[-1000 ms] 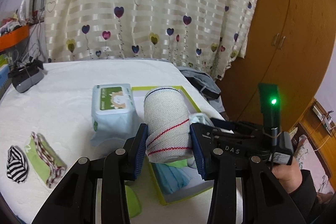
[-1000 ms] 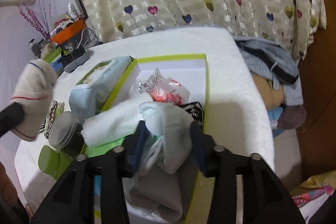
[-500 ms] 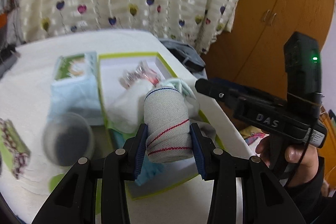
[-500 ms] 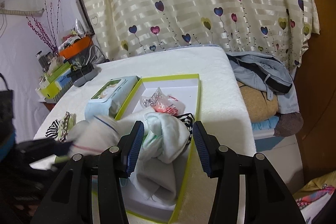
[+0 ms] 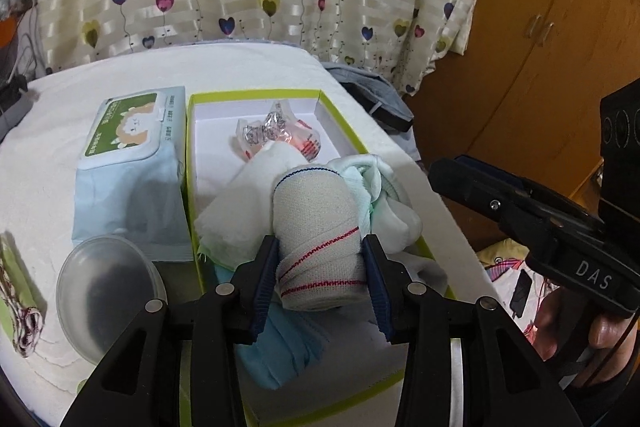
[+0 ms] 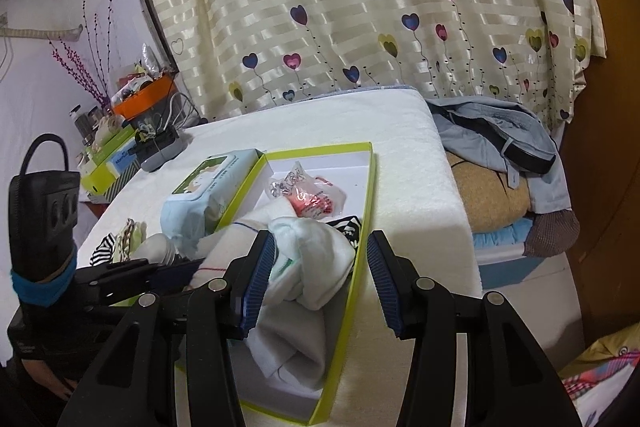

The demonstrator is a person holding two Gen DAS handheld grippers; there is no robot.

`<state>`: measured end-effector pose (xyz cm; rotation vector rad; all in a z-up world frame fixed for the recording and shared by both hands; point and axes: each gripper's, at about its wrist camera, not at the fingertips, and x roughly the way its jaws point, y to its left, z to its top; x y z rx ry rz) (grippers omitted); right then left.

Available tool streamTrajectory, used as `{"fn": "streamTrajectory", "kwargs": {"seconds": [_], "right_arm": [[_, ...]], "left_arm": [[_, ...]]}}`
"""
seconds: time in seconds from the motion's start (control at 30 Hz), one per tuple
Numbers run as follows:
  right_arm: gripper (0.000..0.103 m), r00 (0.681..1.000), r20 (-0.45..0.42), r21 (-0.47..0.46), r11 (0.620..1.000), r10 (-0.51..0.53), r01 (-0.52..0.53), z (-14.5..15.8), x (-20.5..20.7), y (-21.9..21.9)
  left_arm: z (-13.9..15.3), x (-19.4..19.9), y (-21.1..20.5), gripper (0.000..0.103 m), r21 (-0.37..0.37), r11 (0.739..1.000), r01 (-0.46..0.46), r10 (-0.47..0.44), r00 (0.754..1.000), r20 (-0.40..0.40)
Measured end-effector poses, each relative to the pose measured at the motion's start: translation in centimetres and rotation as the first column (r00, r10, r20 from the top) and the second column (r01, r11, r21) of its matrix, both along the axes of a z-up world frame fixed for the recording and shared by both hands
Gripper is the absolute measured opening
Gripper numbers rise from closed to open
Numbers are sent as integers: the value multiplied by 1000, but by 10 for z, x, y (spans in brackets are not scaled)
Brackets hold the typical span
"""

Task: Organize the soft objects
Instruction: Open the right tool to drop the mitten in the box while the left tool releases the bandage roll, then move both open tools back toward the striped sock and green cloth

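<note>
The rolled bandage (image 5: 316, 235), beige with red and blue stitch lines, sits clamped between the pads of the left tongs (image 5: 320, 275), its far end pointing away over the green-edged box (image 5: 256, 94); from the left wrist the grip is plain, both blue pads pressing the roll's sides; from the right wrist only a sliver of the roll shows, to the left of the right tongs (image 6: 320, 275), behind the left tool's black arm.

The right tongs stand partly apart with nothing gripped; the pale bundled cloth (image 6: 316, 251) lies between and beyond their pads, the left pad just beside it, the right pad clear of it over the box's right wall.

The box holds, just beyond the left tongs, a white folded cloth (image 5: 236, 211) and the pale bundle; farther off a crinkled clear packet with red print (image 5: 276, 135); under the left tongs a light blue fabric (image 5: 280, 347); the right wrist alone shows a black-and-white striped piece (image 6: 348, 225) at the box's right wall, beyond the bundle.

Left of the box, on the white-covered tabletop (image 5: 100, 83), a pack of wet wipes (image 5: 128, 155) lies touching its wall; nearer, left of the left tongs, a clear round lid (image 5: 104, 291); at the far left edge a green patterned cloth (image 5: 20, 291).

The right wrist alone shows a heap of grey and tan clothes (image 6: 504, 163) off the tabletop's right side, and an orange tray (image 6: 140, 101) of clutter far left; the left wrist alone shows a wooden wardrobe (image 5: 540, 27) and the hand (image 5: 608, 331) holding the right tool; a heart-print curtain (image 6: 360, 7) hangs behind everything.
</note>
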<state>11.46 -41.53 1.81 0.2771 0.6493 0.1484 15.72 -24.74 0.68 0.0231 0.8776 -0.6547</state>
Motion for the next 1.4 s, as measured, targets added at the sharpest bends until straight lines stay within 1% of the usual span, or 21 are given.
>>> {"fn": "streamTrajectory", "kwargs": {"seconds": [0.1,0.17,0.27,0.37,0.5,0.67,0.8,1.03,1.4], "right_arm": [[50,1000,18,1,1000,-4,4,6,-5,0],[50,999,34,2,1000,-12,12,11,-10,1],[50,999,50,-3,1000,-17,17,18,-16,4],[50,998,57,-10,1000,-21,22,24,-24,7],[50,997,71,-19,999,-29,30,31,-35,13],[50,995,93,-43,999,-29,33,41,-54,30],[50,994,107,-60,998,-5,11,48,-67,47],[50,992,114,-94,995,53,-43,54,-78,77],[50,984,118,-139,983,136,-120,63,-82,115]], "left_arm": [[8,-10,4,41,-19,1000,6,-5,1000,30],[13,-14,7,45,-35,999,13,-12,999,45],[15,-18,11,45,-37,999,12,-11,999,41],[18,-26,18,45,-56,998,11,-9,999,42],[29,-41,29,45,-72,997,8,-2,997,75],[43,-62,48,45,-76,997,-29,39,990,137],[50,-77,63,45,-94,995,-45,61,984,166],[55,-93,90,45,-115,990,-85,105,979,174],[57,-105,133,45,-169,971,-168,198,964,177]]}}
